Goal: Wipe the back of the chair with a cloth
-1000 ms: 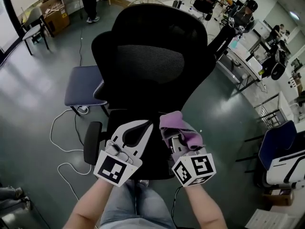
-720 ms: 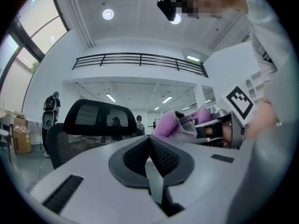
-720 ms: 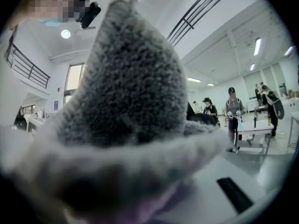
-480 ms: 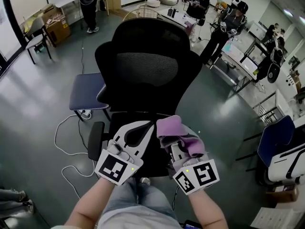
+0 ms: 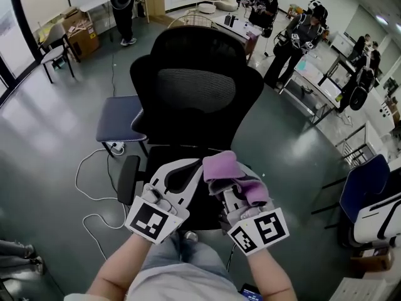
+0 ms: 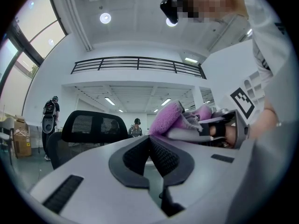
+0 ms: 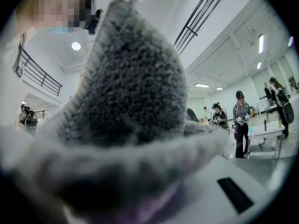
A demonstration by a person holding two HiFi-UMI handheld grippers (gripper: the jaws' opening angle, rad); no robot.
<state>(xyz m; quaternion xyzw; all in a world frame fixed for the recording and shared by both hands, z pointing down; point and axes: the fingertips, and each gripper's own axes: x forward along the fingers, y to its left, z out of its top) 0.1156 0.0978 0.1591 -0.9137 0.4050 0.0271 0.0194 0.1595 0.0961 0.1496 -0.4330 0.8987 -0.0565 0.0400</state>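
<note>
Clamping a fuzzy purple cloth (image 5: 220, 166) in my right gripper (image 5: 229, 188), left gripper's (image 5: 187, 169) fingers closed empty, I risk dragging it loose on the black mesh chair back (image 5: 195, 89).

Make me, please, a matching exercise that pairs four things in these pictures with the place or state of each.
Things:
1. soft purple cloth
2. black mesh-backed office chair
3. left hand-held gripper
4. blue padded seat

Places or states:
a. shut, holding nothing
b. behind the black chair, at its left in the head view
c. clamped in the right hand-held gripper
d. standing ahead of both grippers

Pairs: 1-c; 2-d; 3-a; 4-b
</note>
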